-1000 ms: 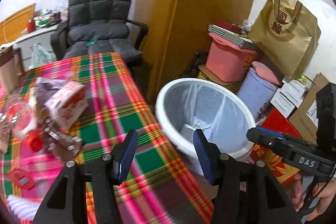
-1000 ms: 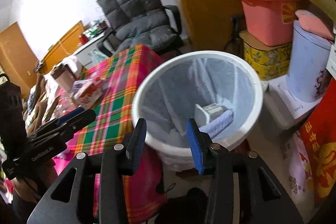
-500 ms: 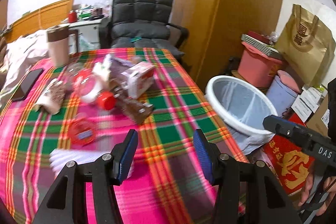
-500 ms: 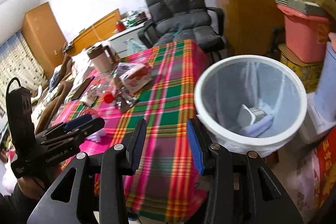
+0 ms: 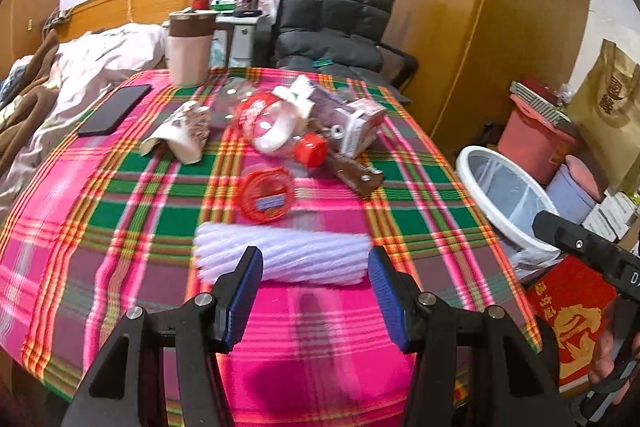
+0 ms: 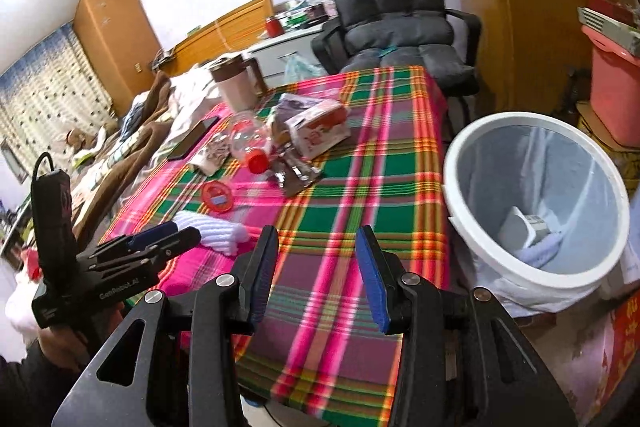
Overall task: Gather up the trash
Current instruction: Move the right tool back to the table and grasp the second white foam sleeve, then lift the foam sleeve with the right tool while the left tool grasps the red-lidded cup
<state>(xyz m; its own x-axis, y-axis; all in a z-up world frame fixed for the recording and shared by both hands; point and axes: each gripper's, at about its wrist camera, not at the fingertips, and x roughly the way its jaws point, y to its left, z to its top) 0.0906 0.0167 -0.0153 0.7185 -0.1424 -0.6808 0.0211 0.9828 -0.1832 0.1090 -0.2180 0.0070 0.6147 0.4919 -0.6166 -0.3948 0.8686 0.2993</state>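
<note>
1. Lying on the far left of the plaid table (image 5: 120, 195), a dark phone (image 5: 115, 109) and a lidded mug (image 5: 188, 47) look like belongings, not trash.
2. Just right of the phone rests a crumpled paper cup (image 5: 182, 135); judging by its creases it is light and soft, so a pinch across the flattened body should do.
3. In the middle sit a clear bottle with a red cap (image 5: 280, 131) and a red lid (image 5: 266, 193). The bottle likely rolls and slips; gripping near the cap end seems safest.
4. Nearest the left gripper (image 5: 316, 291), whose fingers stand spread with nothing between them, lies a white ribbed wrapper (image 5: 284, 257). It appears limp and weightless, so it should be pinched at mid-length, where it bunches.
5. Right of the bottle are a small carton (image 5: 360, 123) and a brown wrapper (image 5: 356, 177); the carton looks stiff enough to squeeze on its flat sides.
6. The right gripper (image 6: 316, 275) is also spread and empty, above the table's near edge.
7. Farthest right, beside the table, stands the white bin (image 6: 536, 203), lined and already holding a few pieces.
</note>
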